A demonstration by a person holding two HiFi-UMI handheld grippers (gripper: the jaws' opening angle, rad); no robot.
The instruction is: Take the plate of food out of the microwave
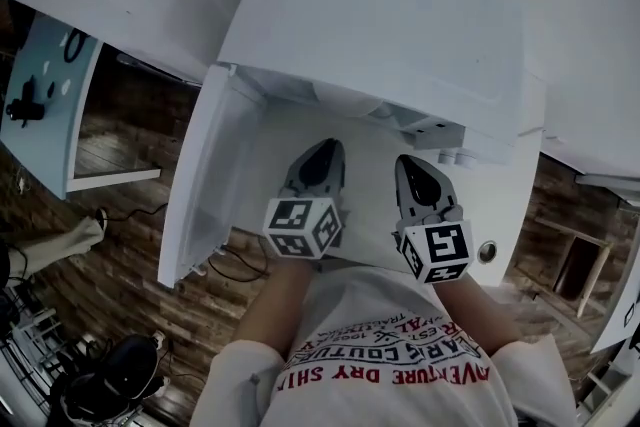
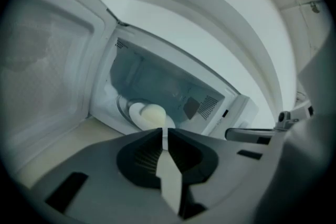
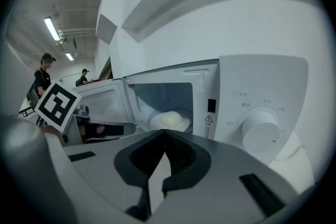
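While the white microwave (image 3: 262, 81) stood with its door (image 2: 47, 71) swung wide to the left, the plate (image 2: 134, 113) with its pale mound of food (image 2: 153, 113) sat inside the cavity. The left gripper (image 2: 165, 132) and the right gripper (image 3: 165, 134) hung side by side before the opening, each with its jaws pressed together on nothing. A control dial (image 3: 260, 131) lay right of the cavity, and two people (image 3: 42, 78) stood far behind.

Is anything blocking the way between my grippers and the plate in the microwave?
Nothing visible does. The door is swung wide open at the left, and the plate of food sits inside the microwave, ahead of the left gripper and right gripper, both shut and empty.
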